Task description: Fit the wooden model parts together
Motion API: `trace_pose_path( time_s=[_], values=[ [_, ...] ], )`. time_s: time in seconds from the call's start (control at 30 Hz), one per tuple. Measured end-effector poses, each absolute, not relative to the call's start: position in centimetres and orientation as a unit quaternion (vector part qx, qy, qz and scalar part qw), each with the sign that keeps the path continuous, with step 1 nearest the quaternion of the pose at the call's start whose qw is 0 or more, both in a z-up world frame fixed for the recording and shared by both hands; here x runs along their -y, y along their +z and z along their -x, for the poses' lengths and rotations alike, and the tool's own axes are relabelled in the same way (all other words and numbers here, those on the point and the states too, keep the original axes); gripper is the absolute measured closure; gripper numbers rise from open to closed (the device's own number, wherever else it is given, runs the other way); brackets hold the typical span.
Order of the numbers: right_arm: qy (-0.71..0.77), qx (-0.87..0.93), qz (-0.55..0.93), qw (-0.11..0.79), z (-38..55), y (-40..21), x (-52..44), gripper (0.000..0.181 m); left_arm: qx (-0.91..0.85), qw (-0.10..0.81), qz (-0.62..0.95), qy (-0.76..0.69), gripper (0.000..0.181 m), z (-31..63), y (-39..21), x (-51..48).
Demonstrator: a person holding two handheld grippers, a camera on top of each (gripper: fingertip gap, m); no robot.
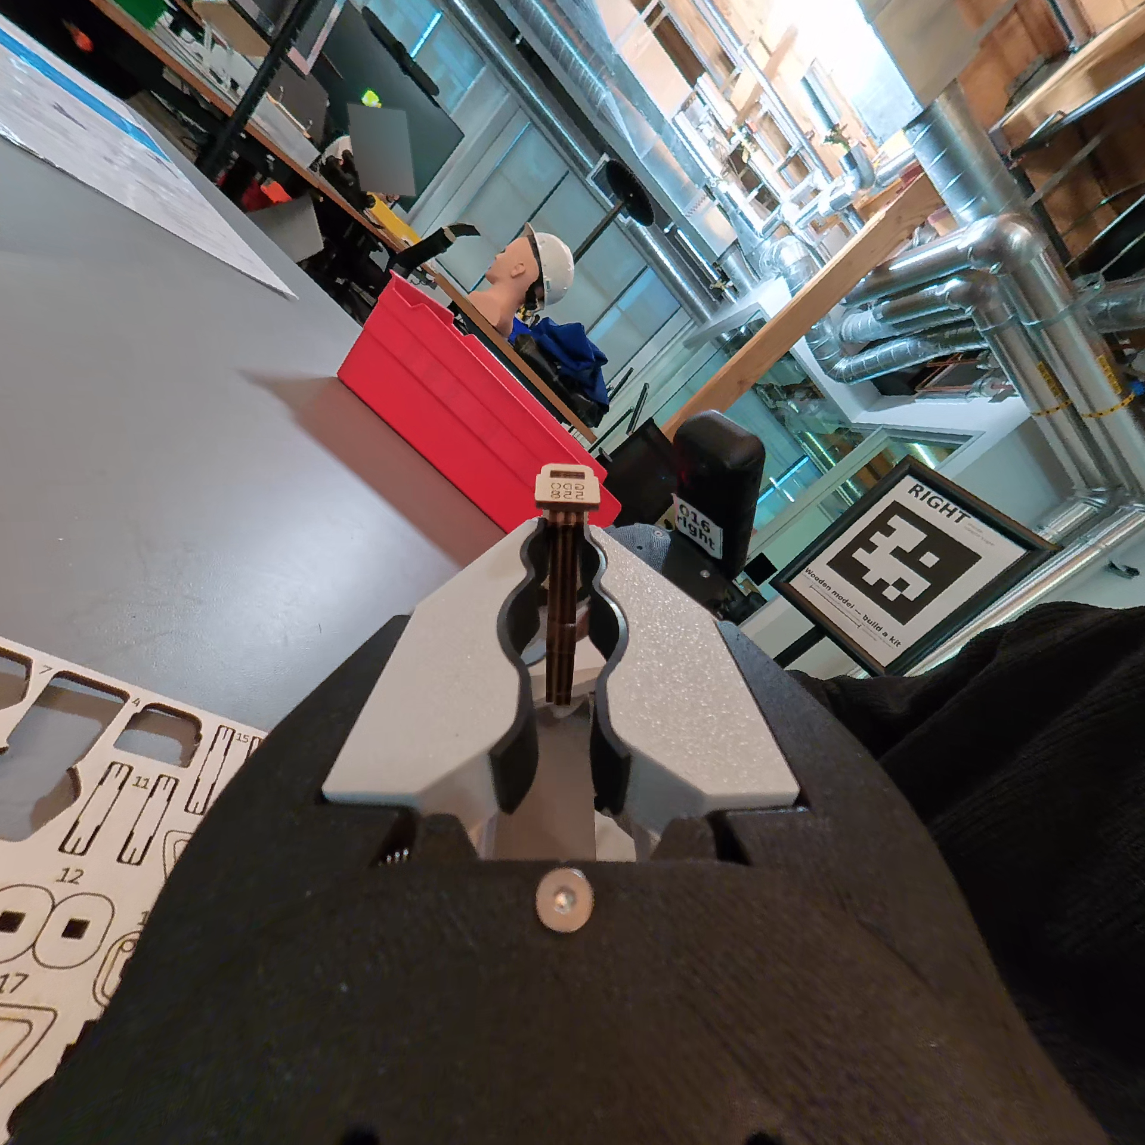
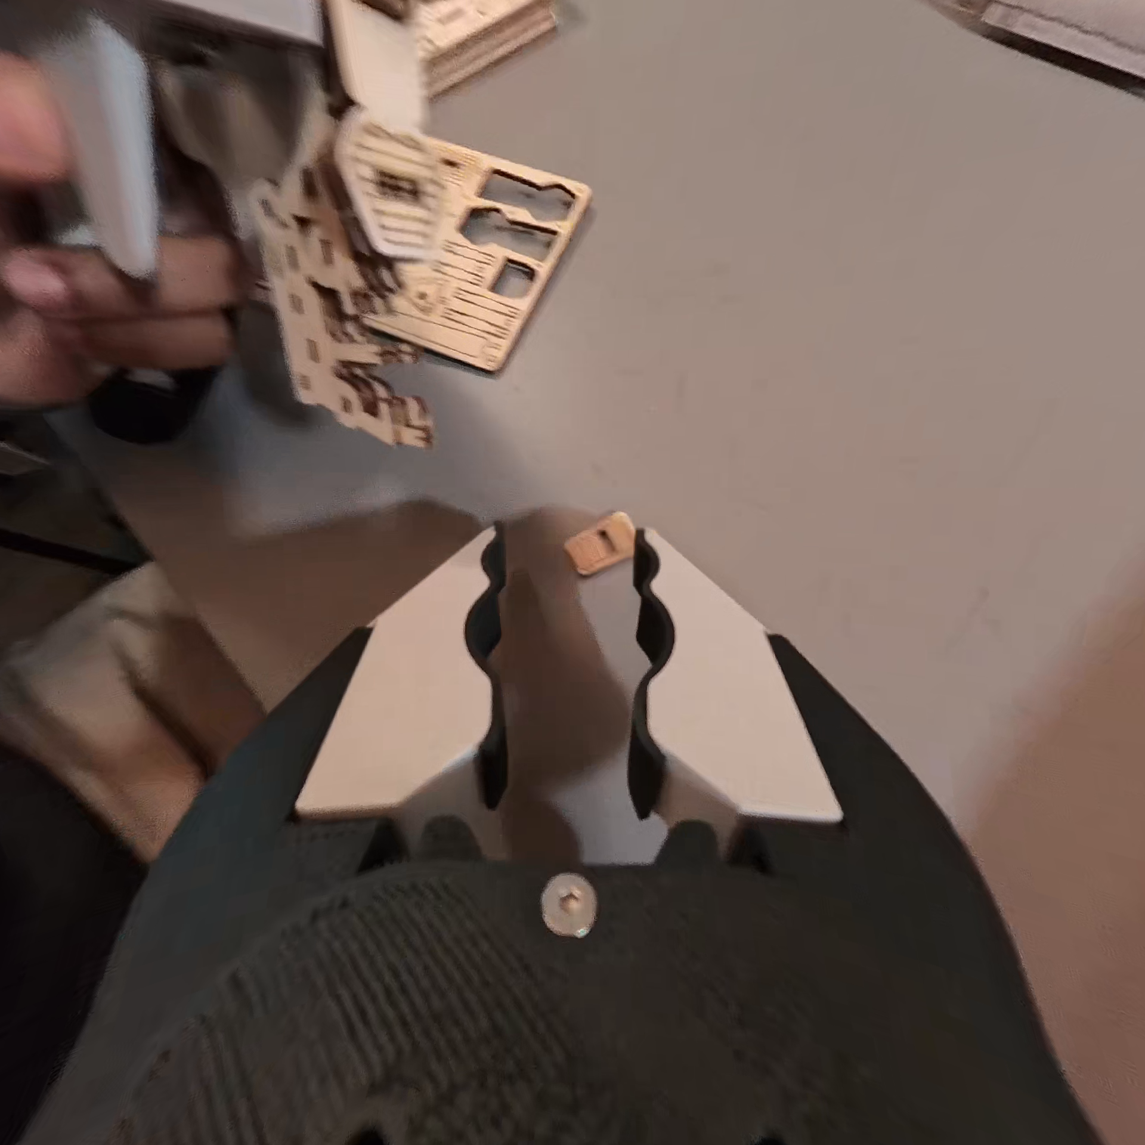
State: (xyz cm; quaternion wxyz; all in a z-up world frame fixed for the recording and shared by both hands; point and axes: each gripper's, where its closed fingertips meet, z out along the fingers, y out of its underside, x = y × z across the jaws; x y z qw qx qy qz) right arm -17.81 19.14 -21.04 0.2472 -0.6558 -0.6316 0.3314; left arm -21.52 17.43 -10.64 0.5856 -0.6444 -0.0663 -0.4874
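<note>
My left gripper is shut on a wooden model assembly, a stack of thin dark-edged plates seen edge-on with a small pale end piece on top, held above the grey table. My right gripper is open and empty, low over the table. A small loose wooden part lies on the table just beyond its fingertips, nearer the right finger. In the blurred right wrist view the left gripper, in a hand, shows at upper left beside a wooden piece.
A laser-cut wooden parts sheet lies at the lower left of the grey table; a sheet also shows in the right wrist view. A red bin stands at the far table edge. A framed marker sign stands right. Some 11 cm of space lies between my two pairs of fingers.
</note>
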Motion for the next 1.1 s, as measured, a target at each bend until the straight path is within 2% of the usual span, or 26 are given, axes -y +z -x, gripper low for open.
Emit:
trace_pose_path(
  time_s=[0.1, 0.23, 0.43, 0.57, 0.67, 0.83, 1.0, 1.1],
  values=[
    [0.294, 0.611, 0.684, 0.271, 17.4, -21.7, -21.3, 0.152, 0.063, 0.587, 0.646, -0.484, 0.174, 21.5, -10.6, -17.4],
    [0.327, 0.604, 0.678, 0.261, 17.9, -21.6, -20.6, 0.141, 0.054, 0.584, 0.654, -0.477, 0.174, 21.1, -10.8, -17.5],
    [0.316, 0.647, 0.639, 0.27, 18.4, -21.7, -19.2, 0.137, 0.05, 0.583, 0.658, -0.474, 0.174, 20.8, -10.9, -17.5],
    [0.36, 0.686, 0.59, 0.228, 18.0, -21.4, -17.0, 0.151, 0.046, 0.587, 0.661, -0.465, 0.174, 20.9, -10.9, -17.4],
    [0.37, 0.671, 0.588, 0.26, 18.2, -20.4, -18.2, 0.16, 0.04, 0.591, 0.663, -0.457, 0.174, 20.9, -10.7, -17.3],
    [0.39, 0.663, 0.58, 0.267, 19.5, -19.7, -16.9, 0.142, 0.047, 0.601, 0.652, -0.461, 0.174, 21.5, -10.4, -17.2],
    [0.352, 0.702, 0.556, 0.273, 20.5, -20.6, -16.1, 0.14, 0.069, 0.609, 0.635, -0.471, 0.174, 22.7, -10.1, -17.1],
    [0.355, 0.715, 0.55, 0.246, 20.4, -21.1, -15.6, 0.142, 0.075, 0.609, 0.632, -0.474, 0.174, 22.9, -10.1, -17.1]
  ],
)
